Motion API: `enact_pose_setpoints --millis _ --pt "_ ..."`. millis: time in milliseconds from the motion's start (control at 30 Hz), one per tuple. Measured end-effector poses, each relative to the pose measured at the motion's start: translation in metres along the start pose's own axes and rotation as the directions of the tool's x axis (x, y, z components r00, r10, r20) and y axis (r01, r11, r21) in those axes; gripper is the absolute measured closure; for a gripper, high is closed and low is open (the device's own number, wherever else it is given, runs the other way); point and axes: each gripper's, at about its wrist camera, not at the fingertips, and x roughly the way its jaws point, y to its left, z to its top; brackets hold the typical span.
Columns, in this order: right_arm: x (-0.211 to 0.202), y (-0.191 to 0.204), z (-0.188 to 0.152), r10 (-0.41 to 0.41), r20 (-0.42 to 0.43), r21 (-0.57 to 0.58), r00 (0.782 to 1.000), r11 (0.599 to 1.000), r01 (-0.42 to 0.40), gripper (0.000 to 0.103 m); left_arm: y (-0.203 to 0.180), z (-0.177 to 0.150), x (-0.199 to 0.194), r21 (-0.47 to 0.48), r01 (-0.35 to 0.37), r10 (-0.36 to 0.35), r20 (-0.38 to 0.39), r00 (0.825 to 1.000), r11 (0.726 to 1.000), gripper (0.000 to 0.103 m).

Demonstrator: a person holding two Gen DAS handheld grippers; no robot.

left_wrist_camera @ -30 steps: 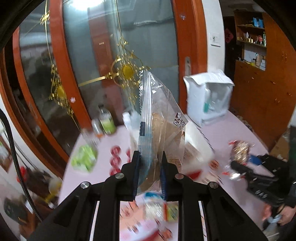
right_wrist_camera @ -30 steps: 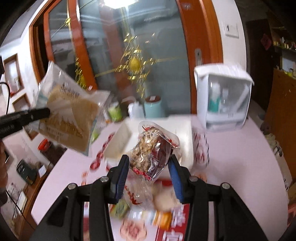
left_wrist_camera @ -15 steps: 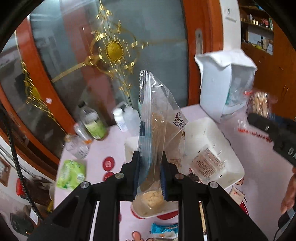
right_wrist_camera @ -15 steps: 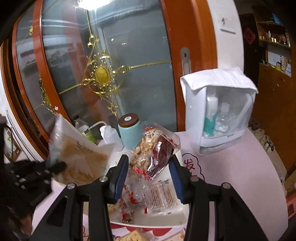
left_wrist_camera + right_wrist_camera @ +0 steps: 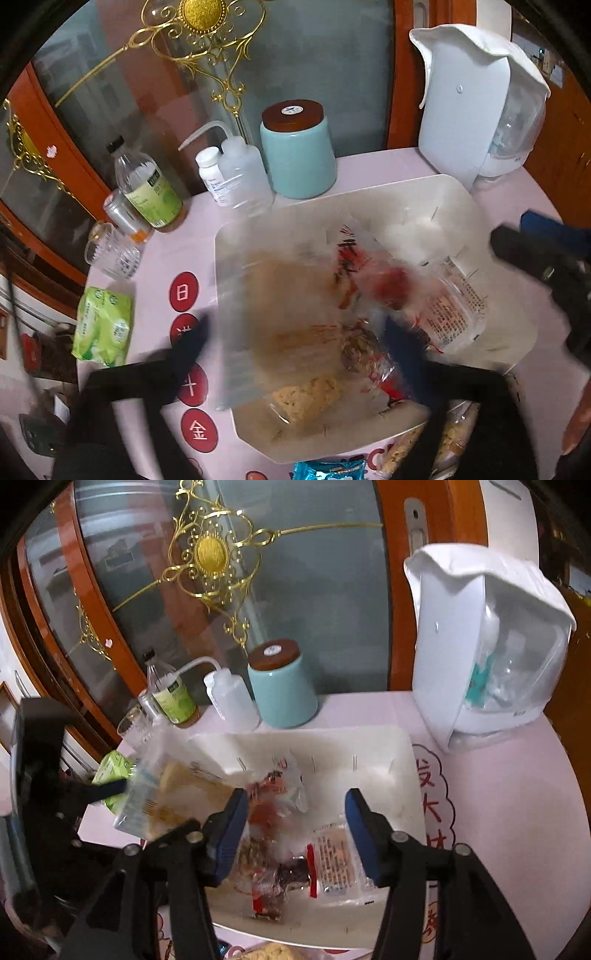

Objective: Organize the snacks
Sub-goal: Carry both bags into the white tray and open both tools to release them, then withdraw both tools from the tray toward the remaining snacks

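teal jar (image 5: 298, 155) brown lid, upright | squeeze bottle (image 5: 242, 173) beside | green-label bottle (image 5: 147, 188) | white dispenser (image 5: 476, 107)

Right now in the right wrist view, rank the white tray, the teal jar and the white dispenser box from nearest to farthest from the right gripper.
1. White tray, directly under the right gripper, whose jaws are opening.
2. Teal jar, behind the tray, slightly left.
3. White dispenser box, back right by the door.

On the table stand one white tray (image 5: 458, 195), one teal canister (image 5: 299, 155), one squeeze bottle (image 5: 240, 173), one pill bottle (image 5: 212, 177), one green-labelled bottle (image 5: 147, 188), one glass (image 5: 110, 251), one green packet (image 5: 103, 325) and one white box (image 5: 476, 99).
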Motion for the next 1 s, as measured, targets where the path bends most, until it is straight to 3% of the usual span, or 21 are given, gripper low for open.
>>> enact_pose_setpoints --millis 200,400,1000 --pt "-0.004 0.003 -0.010 0.021 -0.012 0.001 1.000 1.000 -0.021 0.047 0.007 -0.007 -0.010 0.004 0.000 0.000 -0.006 1.000 1.000 0.001" --pt "-0.022 0.014 -0.017 0.010 -0.003 -0.038 1.000 0.999 -0.010 0.047 0.001 -0.017 -0.041 0.037 -0.013 0.011 0.035 0.999 0.999 0.001" --pt "-0.121 0.015 -0.052 0.039 0.076 -0.061 0.996 0.998 -0.034 0.047 -0.010 -0.067 -0.139 0.070 -0.065 0.059 0.087 0.994 0.995 0.001"
